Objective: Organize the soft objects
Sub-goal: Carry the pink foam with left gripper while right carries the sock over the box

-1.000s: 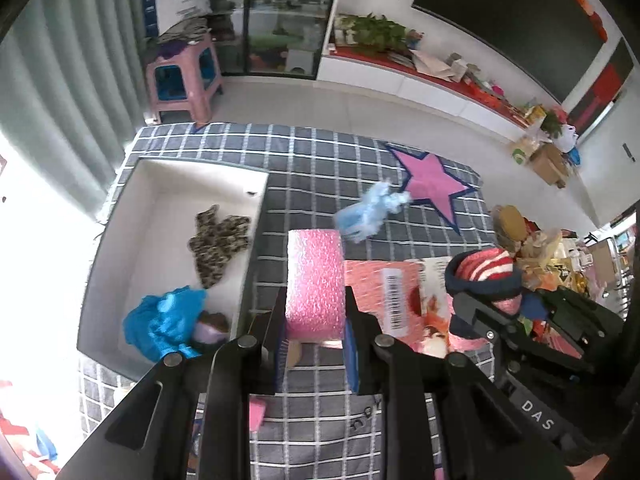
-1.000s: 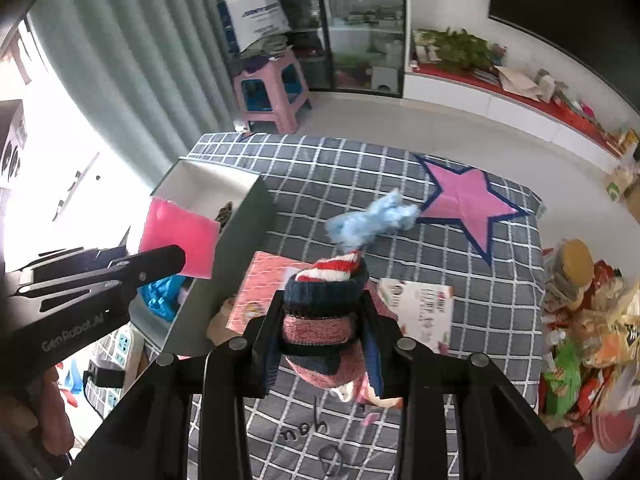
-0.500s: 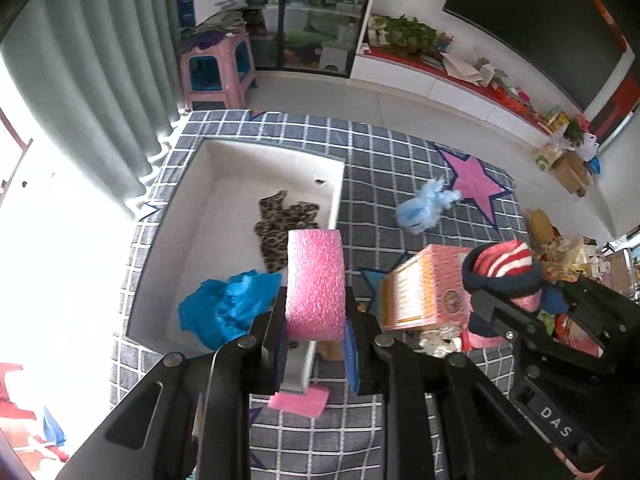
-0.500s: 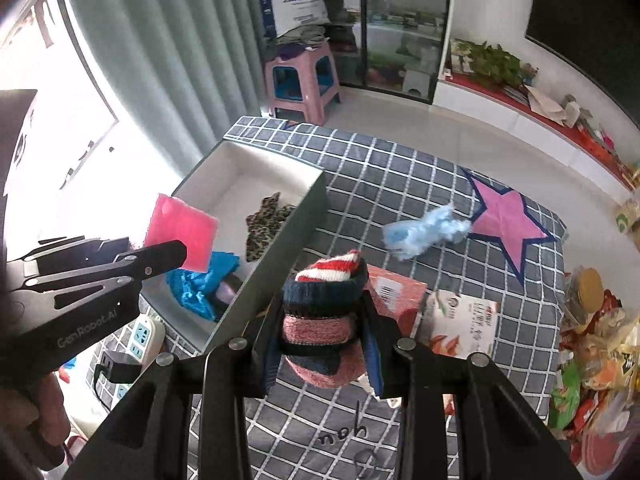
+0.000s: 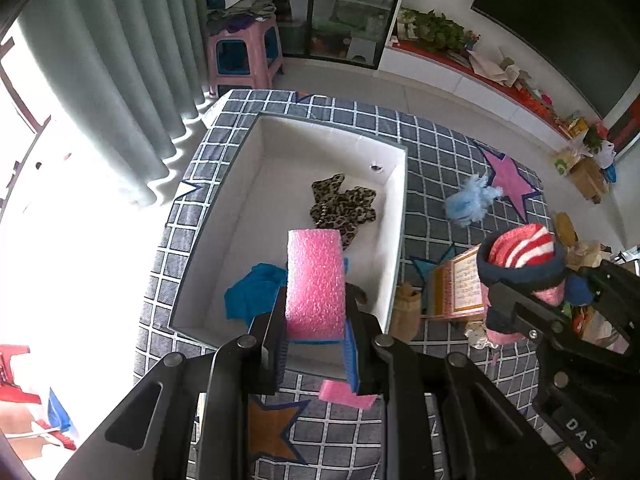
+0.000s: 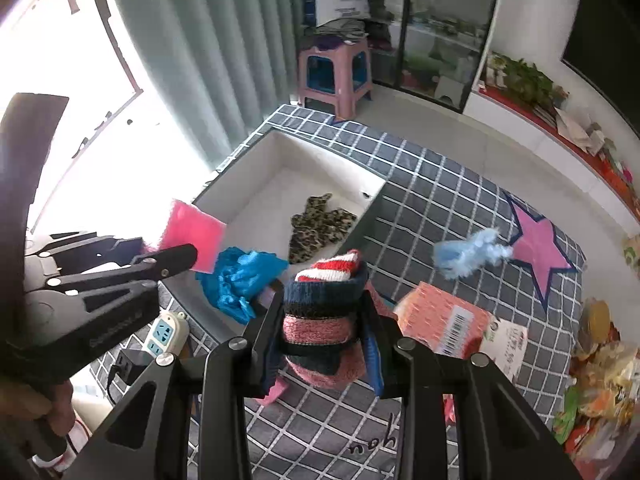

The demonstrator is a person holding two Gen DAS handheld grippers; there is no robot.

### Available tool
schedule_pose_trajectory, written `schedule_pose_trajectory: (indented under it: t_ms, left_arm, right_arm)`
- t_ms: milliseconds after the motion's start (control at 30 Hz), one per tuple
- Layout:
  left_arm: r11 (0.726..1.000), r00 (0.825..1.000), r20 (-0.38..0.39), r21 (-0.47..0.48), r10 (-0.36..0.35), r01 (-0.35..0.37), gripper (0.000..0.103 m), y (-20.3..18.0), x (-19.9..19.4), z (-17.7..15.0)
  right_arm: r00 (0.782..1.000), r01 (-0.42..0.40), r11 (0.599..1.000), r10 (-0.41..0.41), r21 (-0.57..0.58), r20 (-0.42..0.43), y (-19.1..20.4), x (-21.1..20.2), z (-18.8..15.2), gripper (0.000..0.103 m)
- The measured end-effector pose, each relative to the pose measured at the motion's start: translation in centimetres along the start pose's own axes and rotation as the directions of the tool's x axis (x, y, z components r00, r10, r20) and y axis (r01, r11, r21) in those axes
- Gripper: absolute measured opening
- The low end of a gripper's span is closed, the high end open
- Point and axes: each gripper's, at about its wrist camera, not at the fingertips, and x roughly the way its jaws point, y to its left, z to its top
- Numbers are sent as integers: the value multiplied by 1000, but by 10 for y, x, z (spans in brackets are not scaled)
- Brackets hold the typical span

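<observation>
Both tongs are loaded. On the left gripper [image 5: 316,344] the jaws are closed only as far as the pink foam block [image 5: 315,284] lets them, pinching its lower part, and the block stands up between the fingers over the near end of the white box [image 5: 394,240]. From the right wrist view the same block [image 6: 192,236] shows beside the box's near-left corner, above the blue cloth. On the right gripper [image 6: 320,344] the jaws are pressed in on a striped knitted sock bundle [image 6: 324,304] — red-and-white top, navy and pink bands — which hangs above the checked blanket [image 6: 440,200] just outside the box's near-right edge.

As for progress, I judge the job partway through. Two soft things already lie inside the box: a leopard-print cloth [image 5: 344,208] near the far right wall and a crumpled blue cloth [image 5: 252,292] at the near end. Neither held item has been let go yet, though the foam looks placed for a drop.

Left on the blanket is a fluffy light-blue piece [image 5: 468,200] next to the pink star patch [image 5: 510,180], well apart from the box. A small pink foam scrap [image 5: 344,394] also lies on the blanket under the left fingers — possibly another item to collect. An orange printed carton [image 6: 440,320] sits beside the box, and it does not look like a soft object.
</observation>
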Motion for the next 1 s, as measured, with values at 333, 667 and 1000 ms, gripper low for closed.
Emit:
schedule_pose_trajectory:
  t_ms: [333,667,1000]
  left_arm:
    - [1000,1000,-29,-17,1,-1,25,15,17,4]
    - [998,998,-62,-65,5,-9,25,41,38,16]
    - [998,997,-80,-53,12,-16,25,49,50,34]
  right_arm:
    - [1000,-12,998,10,-65,-22,25,17,20,36]
    - [999,-18,995,14,-102,-44,34,41,47,36]
    - [999,-28,993,24,-113,-32,38,57,83,36]
